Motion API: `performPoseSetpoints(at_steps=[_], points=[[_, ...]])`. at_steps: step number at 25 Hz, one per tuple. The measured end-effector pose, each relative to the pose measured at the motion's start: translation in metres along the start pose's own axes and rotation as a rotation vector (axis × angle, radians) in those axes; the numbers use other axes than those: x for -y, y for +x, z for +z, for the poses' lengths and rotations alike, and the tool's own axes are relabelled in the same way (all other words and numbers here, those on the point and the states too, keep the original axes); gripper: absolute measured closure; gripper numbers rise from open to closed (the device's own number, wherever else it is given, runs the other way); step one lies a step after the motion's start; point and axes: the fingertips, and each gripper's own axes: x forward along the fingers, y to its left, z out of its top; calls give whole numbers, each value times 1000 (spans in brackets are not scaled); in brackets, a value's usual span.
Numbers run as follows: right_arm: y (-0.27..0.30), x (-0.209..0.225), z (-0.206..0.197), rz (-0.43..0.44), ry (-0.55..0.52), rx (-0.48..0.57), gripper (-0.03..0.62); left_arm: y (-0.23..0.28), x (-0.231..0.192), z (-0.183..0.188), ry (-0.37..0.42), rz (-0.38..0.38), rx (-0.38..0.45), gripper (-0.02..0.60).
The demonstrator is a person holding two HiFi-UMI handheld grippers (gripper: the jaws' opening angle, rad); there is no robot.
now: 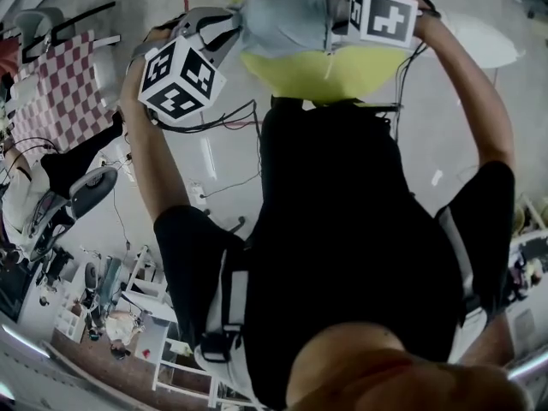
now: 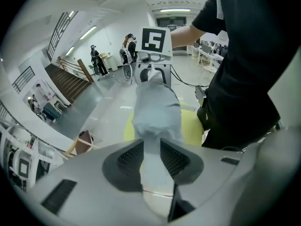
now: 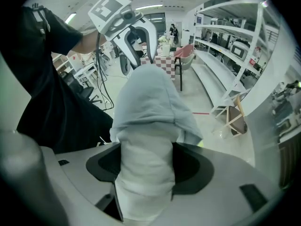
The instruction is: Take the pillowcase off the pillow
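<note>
Pillowcase (image 1: 282, 20), grey, stretched lengthwise between left gripper (image 2: 151, 157) and right gripper (image 3: 146, 168), both pairs of jaws clamped on its cloth; yellow pillow (image 1: 317, 75) bulging just below.

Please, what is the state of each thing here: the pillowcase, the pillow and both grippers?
pillowcase, bunched, held up between both grippers
pillow, largely bare, below the pillowcase
left gripper, jaws closed on a thin fold of pillowcase
right gripper, jaws closed on a thick bunch of pillowcase
</note>
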Motion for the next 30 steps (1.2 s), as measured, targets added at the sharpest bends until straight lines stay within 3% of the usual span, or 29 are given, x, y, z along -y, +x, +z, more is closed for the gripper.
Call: performPoseSetpoints(at_steps=[3, 9, 12, 14, 17, 22, 30], points=[[4, 5, 8, 3, 3, -2, 292, 5, -2, -13, 1, -33, -11, 433], [0, 1, 5, 9, 4, -2, 292, 23, 0, -7, -1, -79, -6, 423], [1, 2, 5, 11, 4, -3, 292, 29, 0, -6, 29, -92, -7, 464], [2, 3, 6, 12, 3, -2, 292, 29, -3, -7, 34, -78, -12, 529], [3, 3, 6, 14, 0, -3, 290, 32, -4, -6, 40, -52, -32, 571], [6, 1, 2, 8, -3, -27, 314, 34, -2, -9, 47, -60, -28, 581], [4, 0, -4, -1, 1, -24, 376, 36, 6, -29, -26, -90, 16, 583]])
